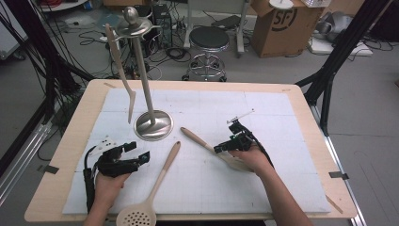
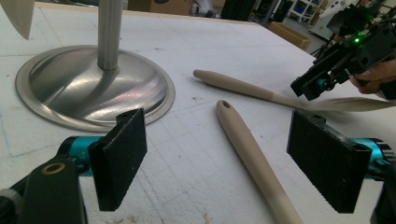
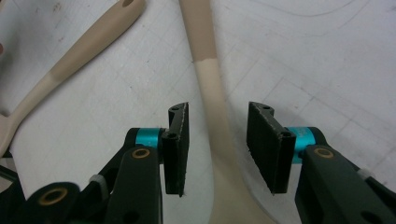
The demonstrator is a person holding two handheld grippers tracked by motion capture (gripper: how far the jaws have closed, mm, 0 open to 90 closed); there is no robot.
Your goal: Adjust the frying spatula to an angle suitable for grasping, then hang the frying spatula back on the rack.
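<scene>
Two hand-held grippers are seen: the right hand-held gripper (image 3: pixel 217 149) is held open astride the spatula (image 3: pixel 212 93), apparently untouched; the left hand-held gripper (image 2: pixel 229 161) is spread wide, empty, its skimmer (image 2: pixel 254 158) at two o'clock.

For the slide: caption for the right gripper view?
Right gripper open astride spatula neck, pads clear; skimmer handle alongside.
</scene>
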